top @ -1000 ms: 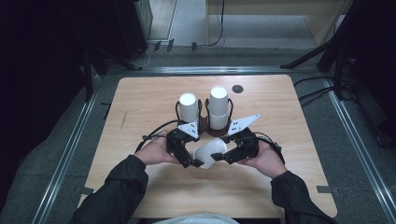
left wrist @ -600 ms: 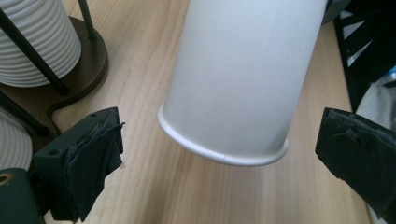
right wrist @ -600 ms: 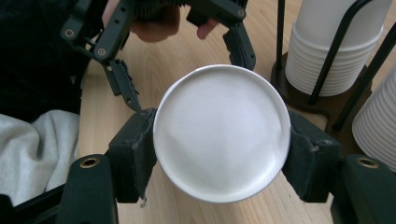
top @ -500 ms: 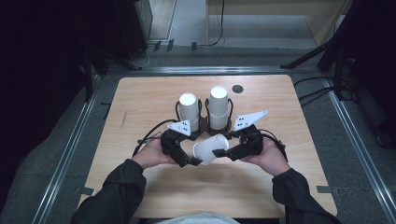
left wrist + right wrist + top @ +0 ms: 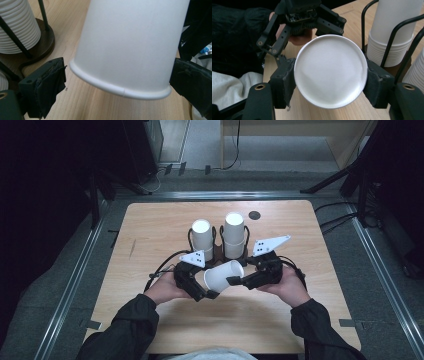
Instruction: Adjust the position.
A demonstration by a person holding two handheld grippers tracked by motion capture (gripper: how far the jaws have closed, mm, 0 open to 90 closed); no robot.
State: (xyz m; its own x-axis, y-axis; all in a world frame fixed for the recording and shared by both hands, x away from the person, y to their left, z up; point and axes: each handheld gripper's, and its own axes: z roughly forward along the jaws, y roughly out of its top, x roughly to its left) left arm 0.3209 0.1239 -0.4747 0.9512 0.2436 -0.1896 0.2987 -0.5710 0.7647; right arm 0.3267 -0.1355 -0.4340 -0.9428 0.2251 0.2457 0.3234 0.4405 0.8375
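White paper cup, plain, tipped sideways; right claw clamps its base; left claw stands wide.

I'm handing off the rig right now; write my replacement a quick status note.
Right gripper: shut on the base end of a single white paper cup, held tipped above the table.
Left gripper: open, jaws either side of the cup's rim, one pad clearly off it.
Two cup stacks stand in a wire holder behind.
Done: one cup out, between both grippers.
Left: probably close the left gripper, then place the cup.
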